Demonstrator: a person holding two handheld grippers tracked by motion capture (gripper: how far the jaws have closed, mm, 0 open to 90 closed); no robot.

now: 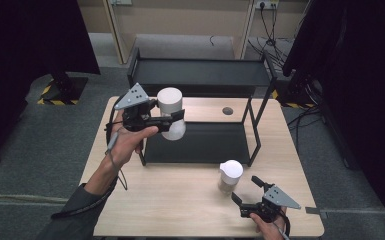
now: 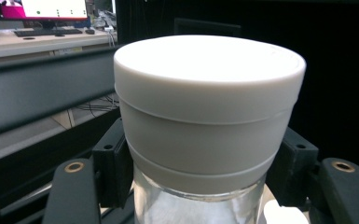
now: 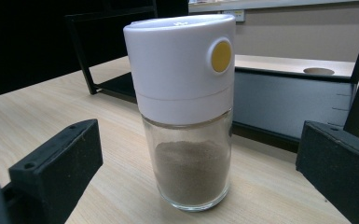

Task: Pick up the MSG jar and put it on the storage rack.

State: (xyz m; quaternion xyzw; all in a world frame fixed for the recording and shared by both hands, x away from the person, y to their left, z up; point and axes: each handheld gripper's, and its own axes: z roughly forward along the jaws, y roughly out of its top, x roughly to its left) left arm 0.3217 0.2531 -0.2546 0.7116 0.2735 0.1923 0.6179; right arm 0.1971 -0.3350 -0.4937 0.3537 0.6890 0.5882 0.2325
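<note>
We've got the left gripper [image 1: 166, 121] clamped on a white-capped jar [image 1: 171, 120], jaws pressing its sides just under the cap, and it's held in the air over the left end of the black rack [image 1: 200, 145], near the table's [image 1: 180, 210] back-left corner. The left gripper view shows clear glass below the cap; contents we can't make out, prob. hidden by the jaws.

The right gripper [image 1: 247, 194] sits low by the table's front-right corner, jaws apart w/ nothing between them. A second shaker [image 3: 186, 112], white top w/ a yellow button, brownish powder in the glass, stands on the table just ahead of it, near the rack's front edge.

Step in hand, as we read it: carrying the jar to a rack shelf. Next move calls for picking a level, then bringing the jar in level & upright, clear of the left post, setting the base flat before the jaws let go. The right side then only needs to move fwd and close on the shaker's glass body.
</note>
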